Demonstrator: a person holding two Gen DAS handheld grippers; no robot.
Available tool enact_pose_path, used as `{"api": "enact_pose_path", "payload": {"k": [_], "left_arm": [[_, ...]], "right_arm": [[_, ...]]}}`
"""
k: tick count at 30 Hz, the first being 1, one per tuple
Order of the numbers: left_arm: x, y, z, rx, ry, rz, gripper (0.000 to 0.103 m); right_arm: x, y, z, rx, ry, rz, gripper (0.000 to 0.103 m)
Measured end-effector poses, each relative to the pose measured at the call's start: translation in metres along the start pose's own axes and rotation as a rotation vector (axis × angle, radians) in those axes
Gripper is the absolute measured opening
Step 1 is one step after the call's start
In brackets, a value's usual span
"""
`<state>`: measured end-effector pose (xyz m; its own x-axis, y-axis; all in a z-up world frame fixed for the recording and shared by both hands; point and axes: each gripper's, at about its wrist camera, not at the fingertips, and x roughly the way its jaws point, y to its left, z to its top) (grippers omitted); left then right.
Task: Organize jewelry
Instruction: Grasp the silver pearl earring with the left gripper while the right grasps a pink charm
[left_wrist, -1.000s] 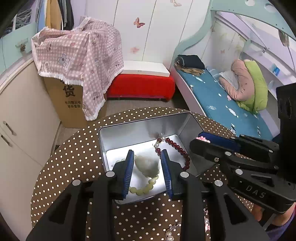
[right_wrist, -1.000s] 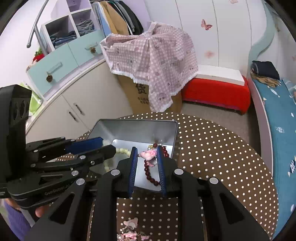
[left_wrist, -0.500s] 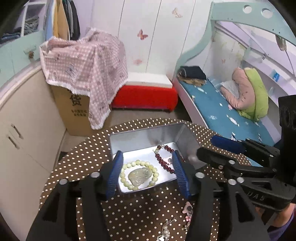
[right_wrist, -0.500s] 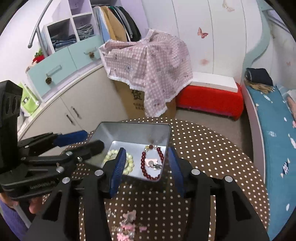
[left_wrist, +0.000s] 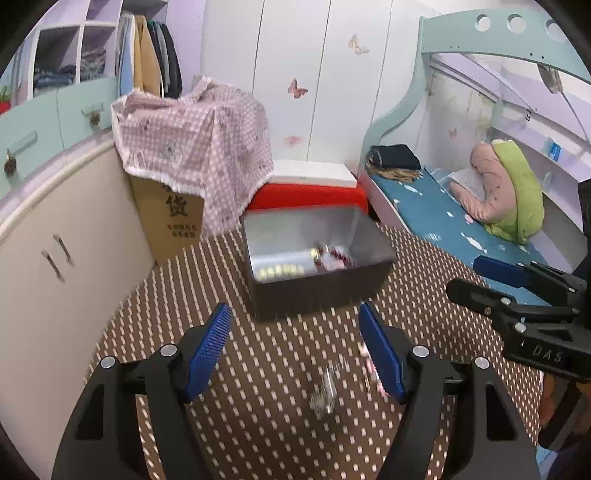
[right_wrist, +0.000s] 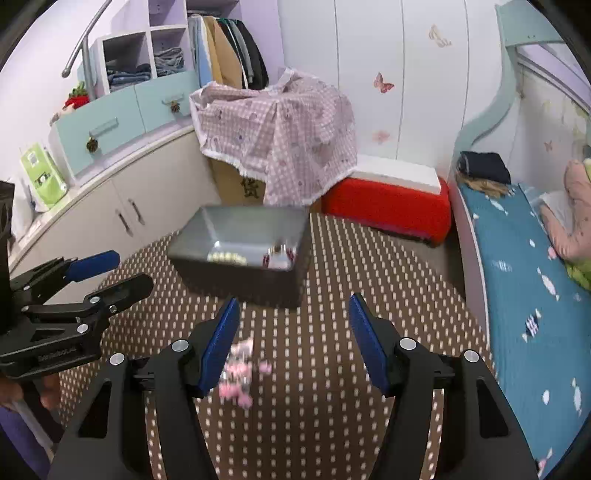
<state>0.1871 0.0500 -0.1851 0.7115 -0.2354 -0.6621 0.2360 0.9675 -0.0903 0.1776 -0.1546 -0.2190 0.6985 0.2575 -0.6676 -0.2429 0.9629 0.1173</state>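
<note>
A metal box (left_wrist: 321, 295) (right_wrist: 243, 280) stands on the round dotted table (left_wrist: 258, 369) and holds a pale green bead bracelet (left_wrist: 280, 272) (right_wrist: 226, 257) and a dark red bead bracelet (left_wrist: 338, 256) (right_wrist: 284, 254). My left gripper (left_wrist: 295, 345) hangs back from the box, its jaws opening with nothing between them. On the cloth below it lies a silvery piece (left_wrist: 327, 387), blurred, with a pink piece (left_wrist: 371, 369) beside the right finger. My right gripper (right_wrist: 293, 341) also has its jaws opening and empty, above a pink jewelry cluster (right_wrist: 238, 373) by its left finger.
A cardboard box under a pink checked cloth (left_wrist: 192, 147), a red stool (left_wrist: 310, 195) and cabinets (left_wrist: 55, 240) stand beyond the table. A bed (left_wrist: 443, 218) lies to the right. Each gripper shows in the other's view: the right gripper (left_wrist: 517, 295) and the left gripper (right_wrist: 74, 291).
Both grippers have pulled back from the box and opened wide. The green and red bracelets they were around now lie in the box.
</note>
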Motion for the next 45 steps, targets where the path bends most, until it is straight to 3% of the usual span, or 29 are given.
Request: {"api": "enact_pose_path", "payload": {"k": [8,22,25,30,31,33,34,45], "left_arm": [[0.015,0.002,-0.042,-0.021,0.079,0.002,0.069],[0.037,-0.019,-0.052,0.052,0.138,0.034,0.066],[0.041,-0.019,-0.05,0.046,0.146,0.028,0.061],[0.051,-0.019,-0.047,0.049,0.167,0.043,0.044],[0.052,-0.02,-0.047,0.059,0.167,0.053,0.038],[0.052,-0.019,-0.045,0.076,0.165,0.07,0.011],[0.052,-0.016,-0.045,0.071,0.164,0.065,0.007],[0.042,0.004,-0.043,0.032,0.15,0.042,0.007]], "right_arm": [[0.01,-0.012,-0.052,0.047,0.076,-0.003,0.06],[0.031,-0.018,-0.068,0.059,0.128,0.001,0.06],[0.034,-0.019,-0.067,0.062,0.127,0.004,0.06],[0.038,-0.02,-0.065,0.063,0.13,0.005,0.06],[0.038,-0.019,-0.065,0.059,0.128,0.004,0.06],[0.041,-0.016,-0.064,0.05,0.133,0.004,0.06],[0.042,-0.014,-0.063,0.046,0.13,0.003,0.06],[0.068,0.014,-0.048,-0.037,0.165,-0.007,0.06]]}}
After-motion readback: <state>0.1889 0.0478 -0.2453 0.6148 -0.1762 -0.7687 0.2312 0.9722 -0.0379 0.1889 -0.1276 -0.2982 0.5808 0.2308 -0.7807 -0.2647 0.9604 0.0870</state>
